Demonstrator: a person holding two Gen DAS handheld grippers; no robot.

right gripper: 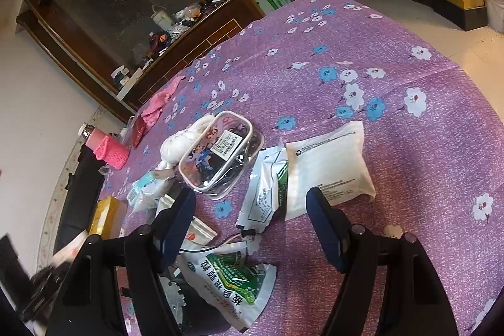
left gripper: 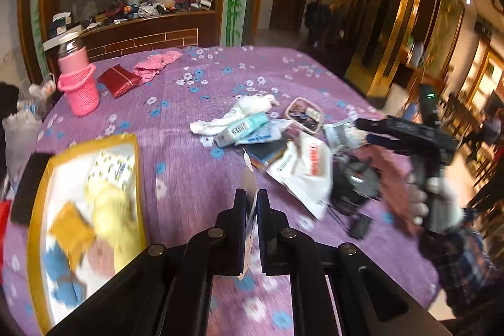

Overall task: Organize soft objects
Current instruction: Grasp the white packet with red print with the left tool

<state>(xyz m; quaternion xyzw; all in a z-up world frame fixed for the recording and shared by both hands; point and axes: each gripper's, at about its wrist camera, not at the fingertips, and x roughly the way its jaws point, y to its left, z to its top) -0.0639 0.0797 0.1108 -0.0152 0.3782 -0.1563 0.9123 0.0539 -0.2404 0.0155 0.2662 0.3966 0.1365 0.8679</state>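
The left gripper [left gripper: 251, 203] had its jaws clamped on a thin, flat whitish packet [left gripper: 249, 188], upright between them; the yellow-rimmed tray of soft things [left gripper: 37, 210] lay leftward at the table's near-left edge; the right gripper [right gripper: 252, 200] hung open, empty.

my left gripper [left gripper: 251, 203] is clamped tight, jaws pinched on a thin flat packet [left gripper: 250, 194] that sticks up between the pads, pointing down at a slant. my right gripper [right gripper: 250, 203] hangs with its jaws spread wide, nothing between them. from the left view my gloved right hand [left gripper: 431, 197] wraps its handle.
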